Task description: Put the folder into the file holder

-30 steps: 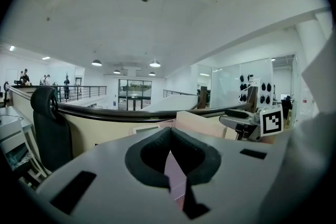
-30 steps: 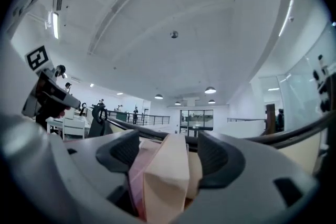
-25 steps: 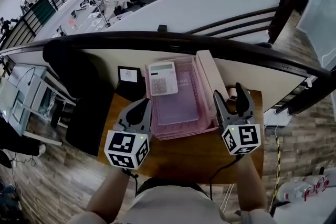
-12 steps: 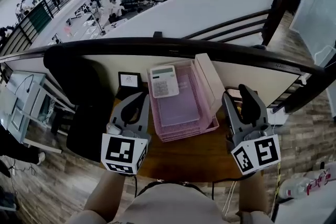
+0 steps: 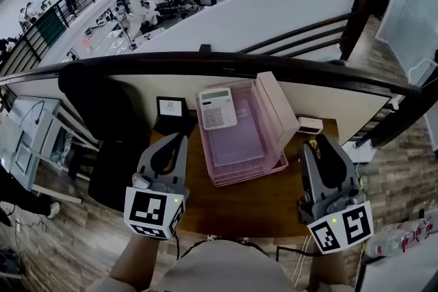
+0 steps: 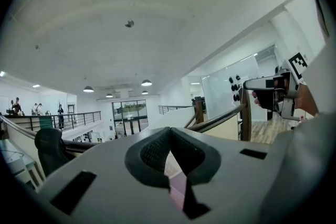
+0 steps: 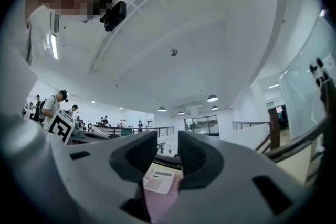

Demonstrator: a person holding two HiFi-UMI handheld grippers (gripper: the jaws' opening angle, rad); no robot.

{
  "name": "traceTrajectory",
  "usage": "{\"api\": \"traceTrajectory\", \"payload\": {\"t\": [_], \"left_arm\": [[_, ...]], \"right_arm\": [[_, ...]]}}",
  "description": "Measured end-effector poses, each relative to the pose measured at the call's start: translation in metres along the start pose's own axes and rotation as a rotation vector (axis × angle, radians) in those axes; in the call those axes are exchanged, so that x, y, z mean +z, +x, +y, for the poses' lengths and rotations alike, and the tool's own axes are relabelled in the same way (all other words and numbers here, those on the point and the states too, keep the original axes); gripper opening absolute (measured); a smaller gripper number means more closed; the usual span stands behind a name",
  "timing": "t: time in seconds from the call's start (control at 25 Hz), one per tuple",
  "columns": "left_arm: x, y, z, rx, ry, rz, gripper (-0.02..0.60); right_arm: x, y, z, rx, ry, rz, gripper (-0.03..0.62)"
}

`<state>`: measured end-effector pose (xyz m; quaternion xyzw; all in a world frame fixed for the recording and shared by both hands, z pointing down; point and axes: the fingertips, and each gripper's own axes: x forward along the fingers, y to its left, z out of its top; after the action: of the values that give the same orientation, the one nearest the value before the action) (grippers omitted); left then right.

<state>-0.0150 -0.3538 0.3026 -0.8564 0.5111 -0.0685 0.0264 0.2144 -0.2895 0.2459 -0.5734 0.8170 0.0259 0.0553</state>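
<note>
The left gripper (image 5: 168,149) is held closed, empty, at 8 o'clock of the tray (image 5: 236,176); the right gripper (image 5: 322,147), at 4 o'clock, has just been narrowed, nothing between.

Left gripper (image 6: 169,132) jaws seemingly together — right gripper (image 7: 167,140) jaws just closing, narrowly apart, empty

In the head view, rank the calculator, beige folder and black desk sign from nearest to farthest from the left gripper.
From the left gripper:
1. Black desk sign, straight ahead.
2. Calculator, on the pink tray.
3. Beige folder, tray's right edge.
</note>
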Motion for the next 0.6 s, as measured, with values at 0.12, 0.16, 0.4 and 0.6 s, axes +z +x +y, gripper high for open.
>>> {"api": "traceTrajectory", "payload": {"t": [0.12,0.16,0.4,0.6], "left_arm": [[-0.014,-0.003,0.006,0.001,-0.045,0.030,0.002],[-0.018,-0.005,0.008,0.005,-0.053,0.037,0.002],[-0.038,-0.014,0.010,0.001,-0.061,0.071,0.002],[-0.045,-0.019,0.011,0.001,-0.059,0.080,0.002]], "right_arm": [[-0.012,-0.003,0.008,-0.002,-0.030,0.031,0.108],[-0.018,-0.004,0.010,-0.003,-0.045,0.049,0.091],[-0.051,-0.009,0.026,0.032,-0.050,0.127,0.003],[-0.057,-0.007,0.033,0.062,-0.070,0.154,0.003]]}}
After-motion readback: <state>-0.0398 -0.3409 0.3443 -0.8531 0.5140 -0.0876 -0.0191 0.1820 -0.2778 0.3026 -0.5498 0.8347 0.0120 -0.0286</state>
